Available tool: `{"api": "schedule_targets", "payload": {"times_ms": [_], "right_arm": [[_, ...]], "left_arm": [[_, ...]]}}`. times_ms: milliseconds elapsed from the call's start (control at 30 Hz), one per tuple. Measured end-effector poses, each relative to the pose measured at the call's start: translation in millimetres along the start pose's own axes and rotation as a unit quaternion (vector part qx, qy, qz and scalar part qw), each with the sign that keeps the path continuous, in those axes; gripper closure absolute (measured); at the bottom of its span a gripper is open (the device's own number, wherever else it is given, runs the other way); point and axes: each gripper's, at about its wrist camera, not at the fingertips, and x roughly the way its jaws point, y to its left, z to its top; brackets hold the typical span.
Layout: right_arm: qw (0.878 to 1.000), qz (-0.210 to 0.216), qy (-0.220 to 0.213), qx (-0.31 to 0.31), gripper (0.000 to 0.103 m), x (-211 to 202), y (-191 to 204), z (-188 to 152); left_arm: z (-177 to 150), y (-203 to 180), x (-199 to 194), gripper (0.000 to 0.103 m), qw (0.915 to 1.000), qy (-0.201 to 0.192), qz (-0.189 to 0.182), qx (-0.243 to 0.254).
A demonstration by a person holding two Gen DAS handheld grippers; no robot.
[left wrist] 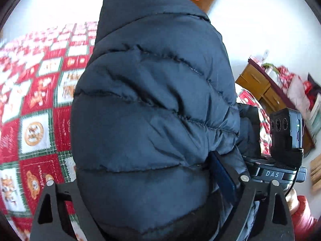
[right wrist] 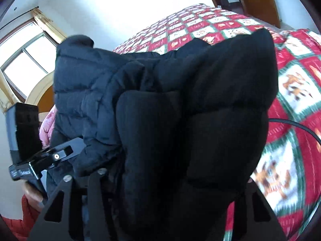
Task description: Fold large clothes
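Jaws of the left gripper [left wrist: 148, 182] are standing wide around a thick bulge of the dark navy puffer jacket [left wrist: 152, 104], with quilted padding filling the whole gap between the black arms; whether the pads are pressing on it cannot be told, since the fabric is hiding the tips. Jaws of the right gripper [right wrist: 160, 178] are standing at a middling width, likewise packed with a black-looking fold of the same jacket [right wrist: 200, 110], and their tips are also hidden.

Both grippers are pointing downward over a bed, and the jacket is bunching up in front of each camera, raised above the red, white and green patchwork quilt [left wrist: 34, 120] that is covering the bed. In the left wrist view, the right gripper's body [left wrist: 280, 172] is showing just beside the jacket's right edge, with a red sleeve [left wrist: 305, 217] behind it. In the right wrist view, the left gripper's body [right wrist: 40, 160] is sitting at the jacket's left edge. A wooden cabinet [left wrist: 258, 84] is standing by the wall, and a window [right wrist: 26, 60] is lighting the room.
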Motion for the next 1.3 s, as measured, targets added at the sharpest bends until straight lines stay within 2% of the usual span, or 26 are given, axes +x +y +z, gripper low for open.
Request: {"api": "schedule_targets", "payload": {"times_ms": [233, 500, 833, 1067, 1200, 1233, 1300], "right_arm": [[0.999, -0.01, -0.02, 0.035, 0.051, -32.8, -18.9, -24.2], [0.996, -0.038, -0.067, 0.035, 0.051, -97.1, -27.1, -35.7], [0.988, -0.092, -0.11, 0.063, 0.052, -165.4, -59.8, -60.6], [0.983, -0.122, -0.107, 0.081, 0.052, -181.1, -71.6, -76.3], [0.981, -0.128, -0.11, 0.096, 0.052, -183.3, -72.1, -83.5], [0.98, -0.13, -0.111, 0.098, 0.052, -176.9, -58.7, -82.1], [0.98, -0.132, -0.111, 0.102, 0.052, -186.3, -64.1, -72.0]], "left_arm": [[-0.8, -38.3, 10.9, 0.014, 0.9995, 0.013, 0.008, 0.026], [-0.5, -62.3, -9.1, 0.014, 0.9982, 0.003, -0.031, 0.052], [-0.9, -123.4, 5.4, 0.014, 0.992, 0.011, -0.08, 0.098], [-11.1, -145.7, 24.1, 0.014, 0.9885, 0.037, -0.112, 0.095], [-9.2, -159.1, 34.1, 0.014, 0.9869, 0.049, -0.118, 0.098], [-8.7, -160.7, 37.7, 0.014, 0.9867, 0.052, -0.119, 0.098], [-9.4, -169.7, 38.9, 0.014, 0.9865, 0.055, -0.119, 0.098]]}}
